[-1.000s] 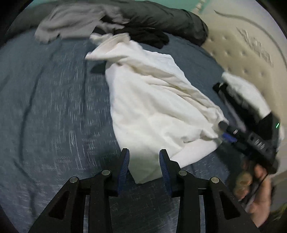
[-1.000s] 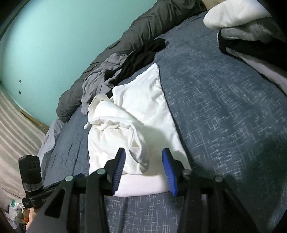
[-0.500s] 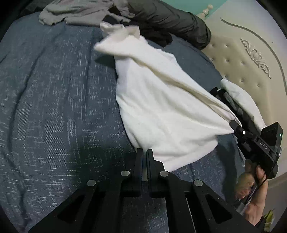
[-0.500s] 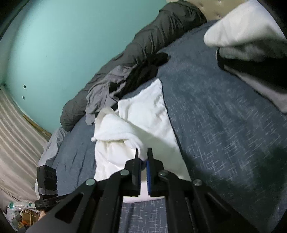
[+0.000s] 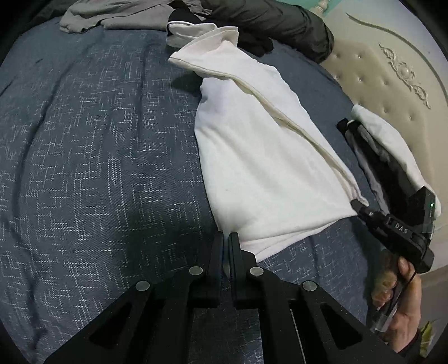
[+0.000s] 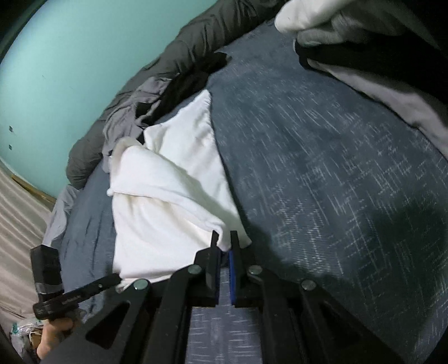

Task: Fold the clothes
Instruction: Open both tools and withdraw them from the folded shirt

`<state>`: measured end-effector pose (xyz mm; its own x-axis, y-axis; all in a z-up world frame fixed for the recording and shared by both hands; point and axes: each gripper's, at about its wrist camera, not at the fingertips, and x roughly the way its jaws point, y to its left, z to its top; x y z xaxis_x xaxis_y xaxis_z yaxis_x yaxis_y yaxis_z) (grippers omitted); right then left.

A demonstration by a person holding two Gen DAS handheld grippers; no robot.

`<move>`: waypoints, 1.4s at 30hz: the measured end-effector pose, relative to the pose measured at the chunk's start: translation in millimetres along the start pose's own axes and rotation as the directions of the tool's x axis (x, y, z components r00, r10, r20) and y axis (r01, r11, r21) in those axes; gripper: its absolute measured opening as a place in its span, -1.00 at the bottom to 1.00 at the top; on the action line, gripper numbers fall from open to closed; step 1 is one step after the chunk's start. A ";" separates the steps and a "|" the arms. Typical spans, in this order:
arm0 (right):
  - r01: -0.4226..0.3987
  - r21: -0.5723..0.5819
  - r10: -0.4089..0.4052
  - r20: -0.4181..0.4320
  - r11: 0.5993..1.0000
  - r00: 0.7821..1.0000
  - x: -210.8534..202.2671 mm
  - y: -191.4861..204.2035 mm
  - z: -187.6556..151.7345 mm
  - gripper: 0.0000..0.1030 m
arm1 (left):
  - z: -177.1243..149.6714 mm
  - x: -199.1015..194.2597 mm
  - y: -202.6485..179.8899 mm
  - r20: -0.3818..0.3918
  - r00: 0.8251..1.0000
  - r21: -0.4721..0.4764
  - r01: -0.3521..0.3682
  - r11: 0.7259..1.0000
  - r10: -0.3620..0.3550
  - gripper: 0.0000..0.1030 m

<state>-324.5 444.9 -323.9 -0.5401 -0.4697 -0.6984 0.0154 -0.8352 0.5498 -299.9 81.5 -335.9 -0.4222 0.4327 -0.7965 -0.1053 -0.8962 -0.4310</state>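
A blue-grey patterned bedspread (image 5: 98,168) fills the left of the left wrist view, bare but for its creases. At the far edge lies a loose grey garment (image 5: 112,16), and to its right a dark quilt (image 5: 280,19) is bunched along the bed's far side with a black garment (image 5: 254,42) in front of it. The white garment (image 5: 260,156) lies across the middle of the bedspread, one layer folded diagonally over the rest. The left gripper (image 5: 226,238) is closed on its near corner, fingers pinched together with white cloth between them. Further right, the right gripper (image 5: 357,203) clamps the garment's other near corner, and the cloth between the two is pulled fairly taut. The person's right hand (image 5: 400,313) holds that tool's handle. Behind it a stack of folded clothes (image 5: 392,145) lies near the cream tufted headboard (image 5: 392,72). In the right wrist view the pinched cloth bulges between the closed fingers (image 6: 214,243); whether this corner is lifted off the bedspread is hard to judge through the blur. A teal wall (image 6: 70,56) stands beyond the quilt.
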 end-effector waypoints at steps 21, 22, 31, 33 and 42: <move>0.030 -0.073 -0.018 0.164 0.997 0.986 -24.5 19.8 5.9 -0.66 | -26.2 -37.7 36.1 0.134 0.986 -0.023 -0.095 0.995 0.097 -0.54; 0.024 -0.098 -0.008 0.163 0.995 0.987 -23.3 25.8 5.0 -0.66 | -27.5 -38.5 40.8 0.140 0.984 -0.032 -0.103 0.994 0.107 -0.48; 0.033 -0.296 0.010 0.141 0.955 0.990 -10.2 76.0 -14.5 -0.57 | -30.8 -45.6 70.7 0.153 0.979 -0.046 -0.131 0.990 0.137 -0.23; 0.045 -0.325 -0.003 0.130 0.944 0.992 -3.3 87.7 -16.0 -0.47 | -32.4 -49.3 75.9 0.150 0.979 -0.047 -0.136 0.990 0.141 -0.23; 0.066 -0.485 -0.045 0.055 0.872 0.997 56.4 167.2 0.0 -0.46 | -31.8 -65.1 97.2 0.175 0.976 -0.098 -0.113 0.989 0.129 -0.23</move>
<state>-352.4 278.8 -271.4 -0.5855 -0.4149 -0.6965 0.3859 -0.8982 0.2107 -254.0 -30.7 -339.4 -0.5835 0.2898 -0.7587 0.0322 -0.9252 -0.3782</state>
